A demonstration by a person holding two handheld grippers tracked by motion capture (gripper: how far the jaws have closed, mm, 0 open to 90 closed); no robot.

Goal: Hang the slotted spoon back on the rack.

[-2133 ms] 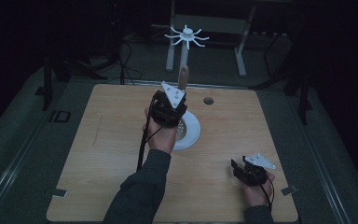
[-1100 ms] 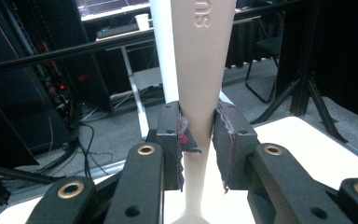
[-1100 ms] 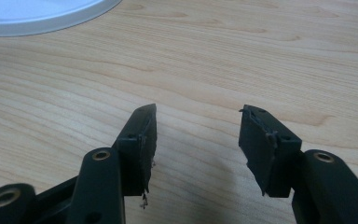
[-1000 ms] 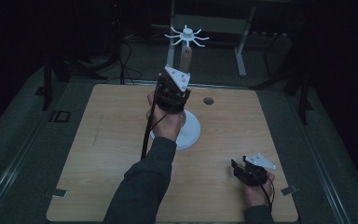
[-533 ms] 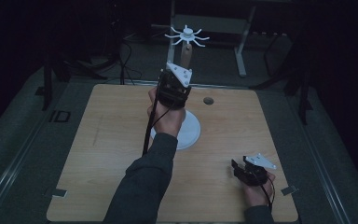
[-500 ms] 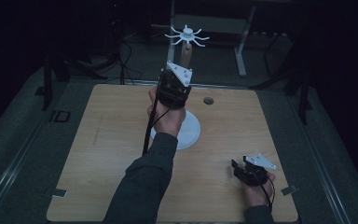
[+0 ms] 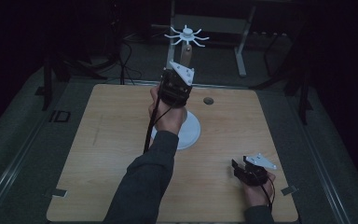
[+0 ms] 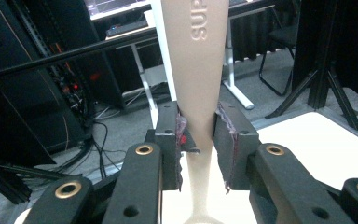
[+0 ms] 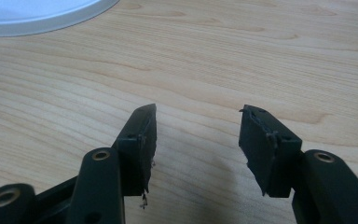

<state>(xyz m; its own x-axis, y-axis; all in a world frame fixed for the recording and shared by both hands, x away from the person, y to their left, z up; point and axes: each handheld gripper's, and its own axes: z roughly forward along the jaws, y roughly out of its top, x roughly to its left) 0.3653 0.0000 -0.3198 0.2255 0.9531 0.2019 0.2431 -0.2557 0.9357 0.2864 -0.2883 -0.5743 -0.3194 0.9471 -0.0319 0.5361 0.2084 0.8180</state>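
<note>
Left tongs (image 8: pixel 198 140) pinch post (image 8: pixel 195 70) (right tongs (image 9: pixel 196 140) gape).

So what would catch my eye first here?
Probably the left claw, raised over the table's far middle and clamped on a tan post rising from a white base. A white spiky top crowns it, while the right claw rests open, low by the near right corner.

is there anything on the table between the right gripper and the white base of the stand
Nothing visible. The right gripper rests open near the table's front right corner, and bare wood runs from it to the white base. The left gripper is shut on the stand's beige post.
</note>
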